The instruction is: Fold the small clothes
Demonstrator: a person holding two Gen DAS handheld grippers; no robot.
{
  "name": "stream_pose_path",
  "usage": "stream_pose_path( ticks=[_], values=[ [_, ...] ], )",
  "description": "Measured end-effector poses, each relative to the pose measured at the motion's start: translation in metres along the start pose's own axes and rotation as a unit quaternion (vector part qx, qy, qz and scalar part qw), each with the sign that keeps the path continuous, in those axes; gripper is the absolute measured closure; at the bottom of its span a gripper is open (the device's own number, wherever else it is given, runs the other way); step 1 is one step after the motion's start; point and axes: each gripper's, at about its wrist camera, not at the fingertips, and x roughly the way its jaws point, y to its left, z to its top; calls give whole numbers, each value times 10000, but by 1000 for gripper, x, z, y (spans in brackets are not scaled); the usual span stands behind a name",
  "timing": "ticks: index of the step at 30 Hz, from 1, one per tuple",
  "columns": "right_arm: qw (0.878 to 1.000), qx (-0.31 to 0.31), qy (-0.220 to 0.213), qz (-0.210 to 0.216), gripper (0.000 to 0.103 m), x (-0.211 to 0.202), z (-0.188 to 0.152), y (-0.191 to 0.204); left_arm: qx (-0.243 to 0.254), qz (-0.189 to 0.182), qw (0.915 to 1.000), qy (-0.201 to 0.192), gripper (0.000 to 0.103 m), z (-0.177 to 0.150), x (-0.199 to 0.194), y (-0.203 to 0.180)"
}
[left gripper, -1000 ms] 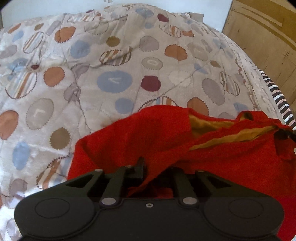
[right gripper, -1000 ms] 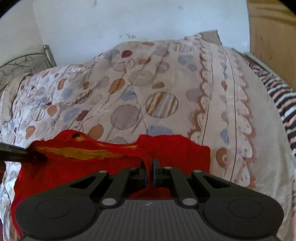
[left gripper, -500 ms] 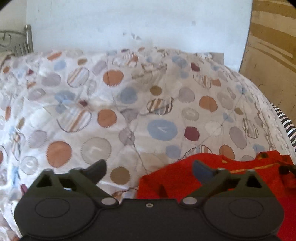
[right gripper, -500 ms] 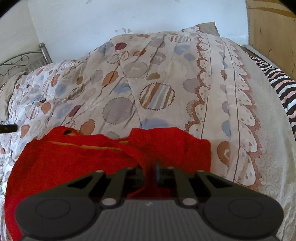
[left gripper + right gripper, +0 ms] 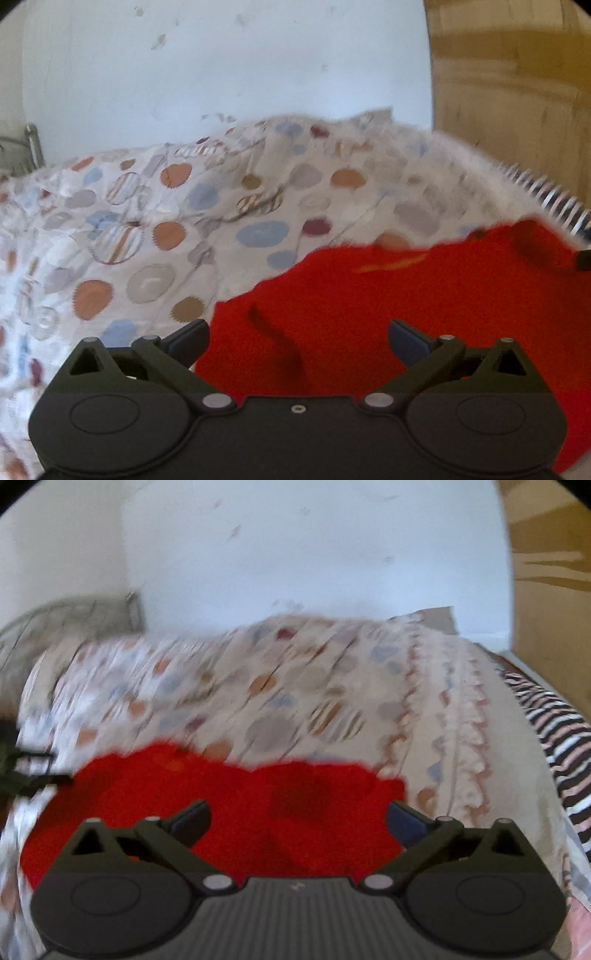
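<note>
the red garment point(image 5: 388, 314) lies on the bed's spotted quilt point(image 5: 155, 229), bunched in soft humps rather than flat, with a thin strip of yellow lining showing near its far edge. the left gripper point(image 5: 298, 338) has its fingers spread as wide as they go and grips nothing; the red cloth sits below and ahead of the gap, and a dark crease runs through it between the tips. the right gripper point(image 5: 298, 818) has just been opening and its fingers now stand fully apart too, with the garment point(image 5: 229, 797) under them but not pinched. both views are smeared by motion, so the exact edges of the cloth are hard to read. the risk from here is that the loosely laid fold slumps or springs open on the soft, uneven quilt, and that a next grab, aimed through blur, catches two layers or the quilt itself and drags the fold crooked
</note>
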Motion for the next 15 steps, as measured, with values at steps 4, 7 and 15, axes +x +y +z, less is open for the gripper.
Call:
stream_pose_path(
  ticks=[4, 7, 15],
  values=[
    [9952, -515, -32, -828, 0, 13, -8, 17, -127, 391, 9991, 60, 1, -4, 5, 5],
    [9885, -143, -253, -1485, 0, 19, -10, 3, -292, 543, 9980, 126, 1, -9, 6, 17],
    [9692, 1801, -126, -1675, 0, 20, -35, -64, -992, 691, 9924, 242, 1, -32, 9, 61]
  ],
)
